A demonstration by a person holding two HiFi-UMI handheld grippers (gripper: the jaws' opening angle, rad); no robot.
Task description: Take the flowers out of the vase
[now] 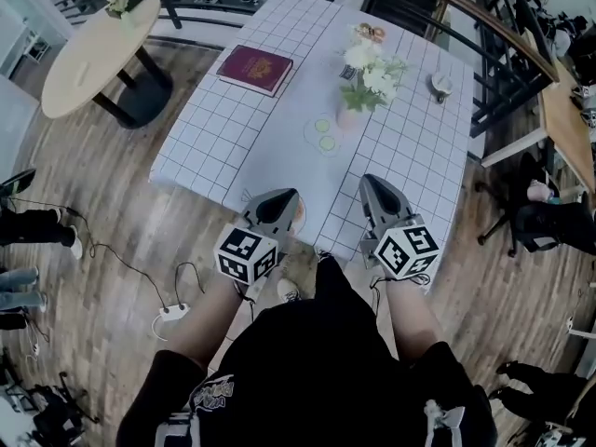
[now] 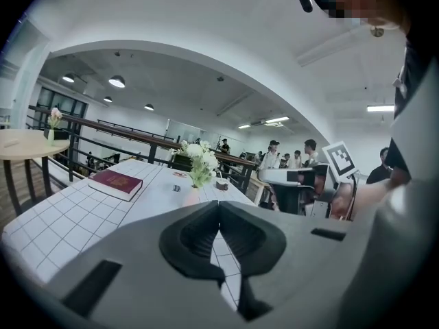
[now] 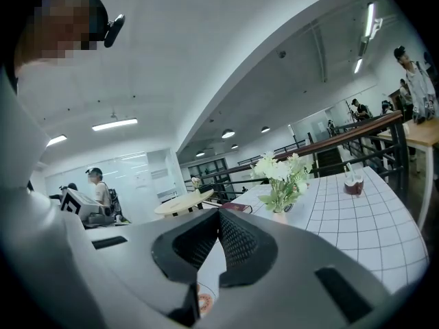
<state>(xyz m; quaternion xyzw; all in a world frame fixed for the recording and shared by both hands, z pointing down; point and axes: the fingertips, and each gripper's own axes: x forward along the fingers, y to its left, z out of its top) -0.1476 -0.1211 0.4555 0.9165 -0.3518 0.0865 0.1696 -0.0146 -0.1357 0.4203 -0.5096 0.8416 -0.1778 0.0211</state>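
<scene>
Only overhead, 2 green discs, near vase

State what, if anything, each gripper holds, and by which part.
Nothing: the left gripper and right gripper are both shut and empty, short of the white flowers.

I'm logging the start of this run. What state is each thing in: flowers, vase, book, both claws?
flowers: standing in the vase, not yet taken out
vase: upright on the table
book: closed, lying flat
left claw: shut, empty
right claw: shut, empty
</scene>
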